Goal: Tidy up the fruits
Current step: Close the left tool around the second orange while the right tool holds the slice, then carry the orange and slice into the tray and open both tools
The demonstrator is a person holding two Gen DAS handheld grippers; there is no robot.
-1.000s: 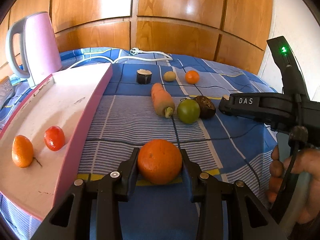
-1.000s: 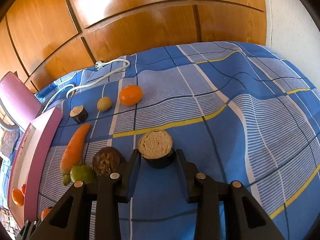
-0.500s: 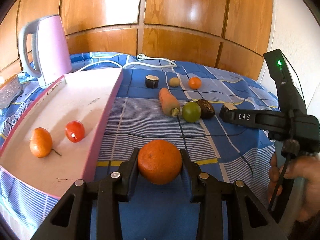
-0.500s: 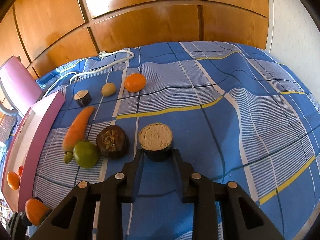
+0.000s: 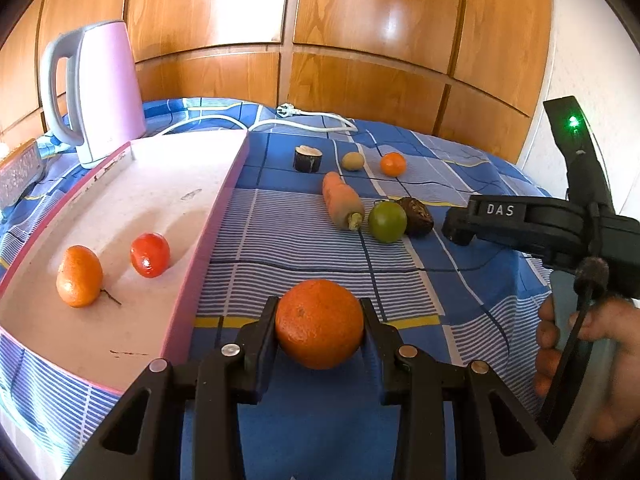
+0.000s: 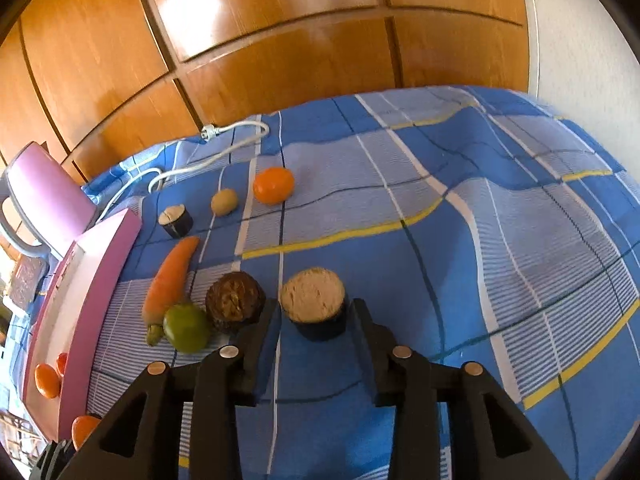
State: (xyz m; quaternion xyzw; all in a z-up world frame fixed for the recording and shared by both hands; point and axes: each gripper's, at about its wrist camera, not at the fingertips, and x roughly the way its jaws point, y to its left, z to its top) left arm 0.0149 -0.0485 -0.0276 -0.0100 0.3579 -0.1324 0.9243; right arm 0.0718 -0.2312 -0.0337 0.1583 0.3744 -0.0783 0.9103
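My left gripper (image 5: 319, 322) is shut on a large orange (image 5: 319, 323), held just right of the pink tray (image 5: 208, 240). In the tray lie a tangerine (image 5: 79, 276) and a red tomato (image 5: 150, 255). My right gripper (image 6: 314, 320) straddles a dark-skinned cut eggplant piece (image 6: 314, 302) standing on the blue cloth. Its jaws are opening, with thin gaps between pads and piece. To its left lie a brown wrinkled fruit (image 6: 235, 302), a green fruit (image 6: 186, 327) and a carrot (image 6: 170, 276). Farther back are another eggplant piece (image 6: 176, 221), a small tan fruit (image 6: 224, 202) and a small orange (image 6: 274, 185).
A pink kettle (image 5: 100, 92) stands behind the tray, and a white power cable (image 5: 304, 122) runs along the back of the cloth. Wooden panels close off the far side. In the left wrist view a hand (image 5: 592, 344) holds the right gripper at the right edge.
The right jaws closed tighter on the eggplant piece, then spread wider around it. The left gripper keeps its hold on the orange, and its view now shows more of the tray.
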